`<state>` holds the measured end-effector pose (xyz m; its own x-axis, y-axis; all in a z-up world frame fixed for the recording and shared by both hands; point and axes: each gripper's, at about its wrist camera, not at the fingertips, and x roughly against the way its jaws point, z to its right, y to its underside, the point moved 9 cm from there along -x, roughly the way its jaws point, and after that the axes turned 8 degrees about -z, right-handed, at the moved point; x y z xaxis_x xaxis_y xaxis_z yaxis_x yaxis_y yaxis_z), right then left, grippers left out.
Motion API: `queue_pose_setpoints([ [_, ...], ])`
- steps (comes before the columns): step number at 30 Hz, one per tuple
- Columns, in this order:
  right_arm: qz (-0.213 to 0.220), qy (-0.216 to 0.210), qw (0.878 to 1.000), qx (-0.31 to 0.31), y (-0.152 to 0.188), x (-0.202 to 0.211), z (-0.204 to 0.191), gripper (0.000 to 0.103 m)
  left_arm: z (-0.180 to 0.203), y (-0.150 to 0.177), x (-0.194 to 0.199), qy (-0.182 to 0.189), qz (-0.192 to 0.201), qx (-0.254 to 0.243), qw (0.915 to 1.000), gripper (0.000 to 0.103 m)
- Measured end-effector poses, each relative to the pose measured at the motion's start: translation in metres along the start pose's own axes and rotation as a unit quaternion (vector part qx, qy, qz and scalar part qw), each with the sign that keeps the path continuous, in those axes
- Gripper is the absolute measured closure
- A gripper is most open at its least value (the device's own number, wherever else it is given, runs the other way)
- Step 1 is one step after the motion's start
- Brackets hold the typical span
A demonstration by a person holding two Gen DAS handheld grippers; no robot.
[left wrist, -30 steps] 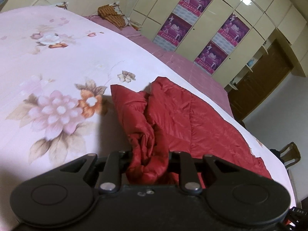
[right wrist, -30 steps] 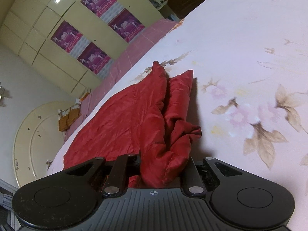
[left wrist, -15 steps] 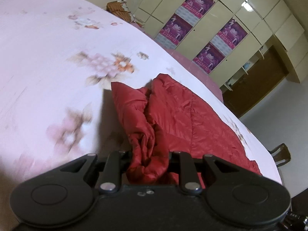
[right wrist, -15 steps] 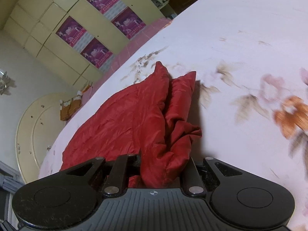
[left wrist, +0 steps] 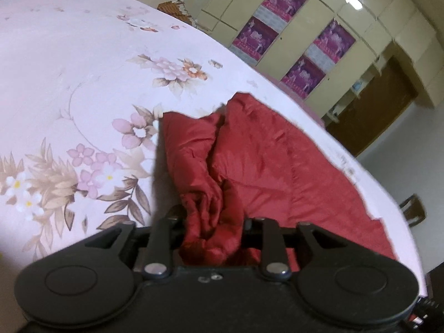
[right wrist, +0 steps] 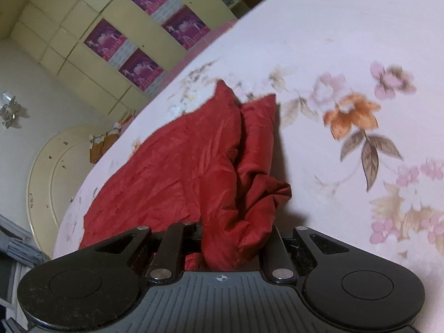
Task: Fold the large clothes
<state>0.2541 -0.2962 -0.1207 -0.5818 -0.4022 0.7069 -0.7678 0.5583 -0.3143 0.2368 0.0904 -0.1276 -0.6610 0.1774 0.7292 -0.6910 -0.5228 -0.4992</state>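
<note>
A large red quilted garment (left wrist: 272, 166) lies spread on a pink floral bedsheet (left wrist: 69, 88). My left gripper (left wrist: 212, 222) is shut on a bunched edge of the garment, which rises in folds from between its fingers. In the right wrist view the same red garment (right wrist: 172, 172) stretches away to the left over the bedsheet (right wrist: 347, 55). My right gripper (right wrist: 236, 230) is shut on another bunched edge of it. The fingertips of both grippers are hidden by the cloth.
A cream wardrobe with purple posters (left wrist: 291, 41) stands beyond the bed, with a brown door (left wrist: 371, 105) beside it. A cream rounded headboard (right wrist: 47, 172) and a striped pillow (left wrist: 172, 11) are at the bed's head. A chair (left wrist: 413, 211) stands past the bed's edge.
Both grippers have kept their hold and moved with the garment across the bed. The floral print under each has shifted, and more of the sheet shows beyond the garment.
</note>
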Motion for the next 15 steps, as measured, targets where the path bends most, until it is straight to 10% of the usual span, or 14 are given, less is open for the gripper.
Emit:
queue_pose_setpoints([
  [5,0.000,-0.023,1.000,-0.020,0.003,-0.011,0.014,0.085,-0.011,0.002,0.004,0.007,0.014,0.027,0.9995,0.056],
  [9,0.030,-0.017,0.998,-0.047,0.000,0.018,0.041,0.066,-0.041,-0.005,0.044,-0.092,0.057,0.054,0.9927,0.006],
  [15,0.115,0.069,0.989,-0.066,-0.014,0.086,0.074,0.040,-0.066,0.016,0.080,-0.035,0.048,0.117,0.9914,0.020],
])
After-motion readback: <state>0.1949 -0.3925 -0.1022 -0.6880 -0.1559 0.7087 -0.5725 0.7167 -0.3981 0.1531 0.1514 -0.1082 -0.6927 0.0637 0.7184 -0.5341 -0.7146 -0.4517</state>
